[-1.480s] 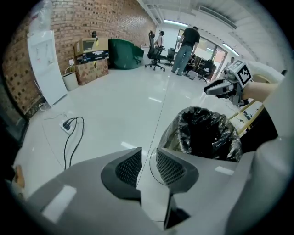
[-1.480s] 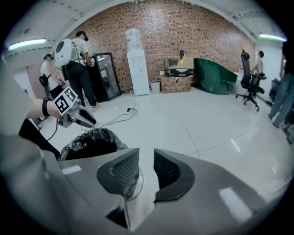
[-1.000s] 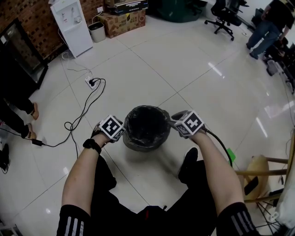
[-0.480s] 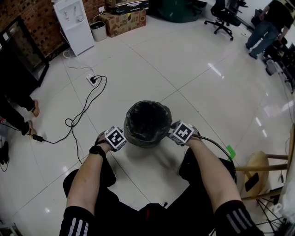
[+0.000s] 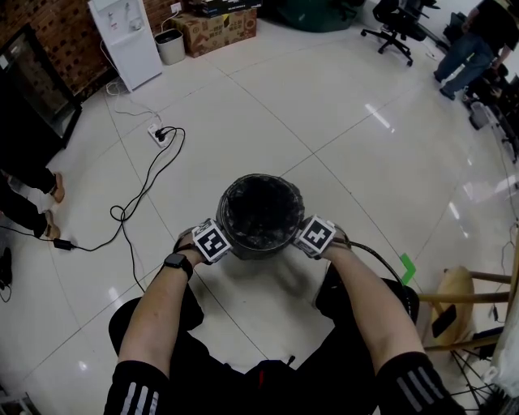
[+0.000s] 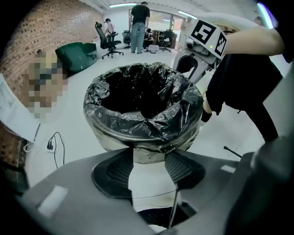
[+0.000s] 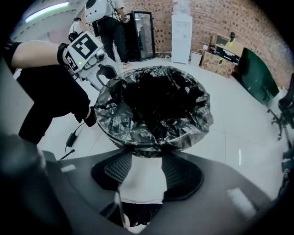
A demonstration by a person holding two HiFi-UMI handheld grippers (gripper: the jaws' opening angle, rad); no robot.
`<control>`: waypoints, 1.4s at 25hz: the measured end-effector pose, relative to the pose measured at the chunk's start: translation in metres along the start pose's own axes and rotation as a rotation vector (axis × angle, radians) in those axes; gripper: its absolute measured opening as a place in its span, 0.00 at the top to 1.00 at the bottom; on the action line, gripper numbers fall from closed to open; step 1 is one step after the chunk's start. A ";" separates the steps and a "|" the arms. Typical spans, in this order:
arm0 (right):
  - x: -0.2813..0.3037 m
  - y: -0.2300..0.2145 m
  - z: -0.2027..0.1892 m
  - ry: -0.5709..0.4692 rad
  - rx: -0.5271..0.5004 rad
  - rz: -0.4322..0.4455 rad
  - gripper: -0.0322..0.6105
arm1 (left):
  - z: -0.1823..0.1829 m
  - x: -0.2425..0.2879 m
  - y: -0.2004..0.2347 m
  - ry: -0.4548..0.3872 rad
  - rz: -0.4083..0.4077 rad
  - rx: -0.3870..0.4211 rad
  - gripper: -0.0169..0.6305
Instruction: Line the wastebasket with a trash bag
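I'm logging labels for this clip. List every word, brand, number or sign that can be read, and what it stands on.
No text can be read in any view.
Left marker cube and right marker cube: black-and-white square patterns, no letters or digits.
Cardboard box: any print is too small to read.
Water dispenser: any label is too small to read.

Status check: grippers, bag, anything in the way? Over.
Left gripper and right gripper: jaws just opened, nothing between them, at opposite sides of the wastebasket. Trash bag folded over the rim. Power cable on floor, apart from basket.
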State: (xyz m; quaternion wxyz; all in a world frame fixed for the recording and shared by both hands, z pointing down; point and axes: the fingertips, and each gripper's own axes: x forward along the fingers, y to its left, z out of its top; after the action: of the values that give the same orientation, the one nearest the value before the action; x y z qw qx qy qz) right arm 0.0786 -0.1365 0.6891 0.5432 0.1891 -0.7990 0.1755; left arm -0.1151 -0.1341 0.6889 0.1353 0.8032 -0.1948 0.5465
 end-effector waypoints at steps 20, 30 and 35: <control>-0.003 0.021 -0.026 0.121 0.014 0.119 0.61 | -0.021 0.019 -0.009 0.091 -0.021 0.039 0.65; -0.085 -0.012 0.026 -0.097 0.055 -0.035 0.78 | 0.000 -0.050 -0.002 0.002 0.044 0.046 0.65; -0.156 0.000 0.090 -0.343 0.035 -0.096 0.94 | 0.059 -0.121 -0.004 -0.211 0.079 -0.023 0.65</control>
State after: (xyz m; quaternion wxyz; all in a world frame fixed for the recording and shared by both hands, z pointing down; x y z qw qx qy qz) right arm 0.0591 -0.1626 0.5124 0.4034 0.2636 -0.8667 0.1286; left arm -0.1045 -0.1363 0.5549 0.1019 0.8463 -0.2457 0.4615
